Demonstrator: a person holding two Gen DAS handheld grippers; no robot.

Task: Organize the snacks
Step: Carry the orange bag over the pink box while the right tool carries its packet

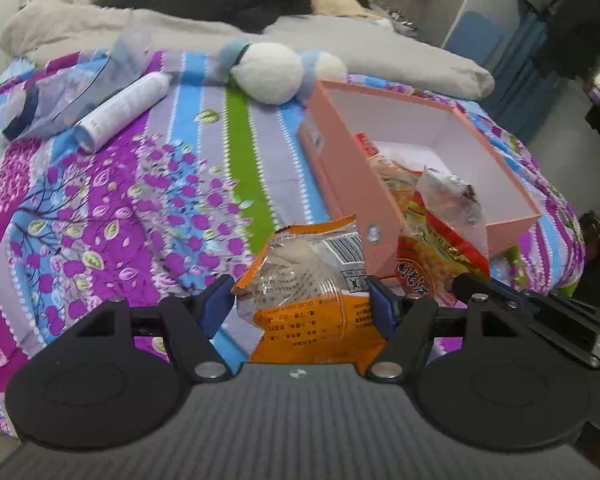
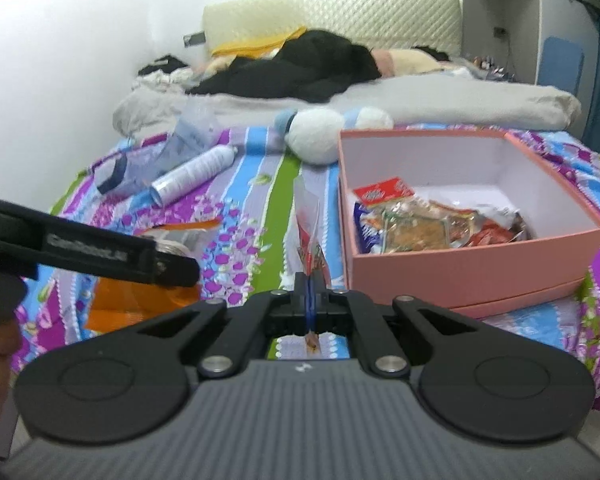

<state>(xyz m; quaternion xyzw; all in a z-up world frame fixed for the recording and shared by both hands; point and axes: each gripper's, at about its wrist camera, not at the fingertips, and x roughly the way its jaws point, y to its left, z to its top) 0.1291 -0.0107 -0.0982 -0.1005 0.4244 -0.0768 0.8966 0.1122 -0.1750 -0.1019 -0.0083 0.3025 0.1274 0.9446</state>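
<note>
The left gripper is clamping an orange snack packet just beside the pink box, while the right gripper is pinching a thin clear snack bag beside that box.

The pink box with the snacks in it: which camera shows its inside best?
The right wrist view. There the pink box sits almost square-on with its whole white interior open to view and the snack packets lying along its near side. In the left wrist view the box is skewed, and a held packet covers part of it.
</note>
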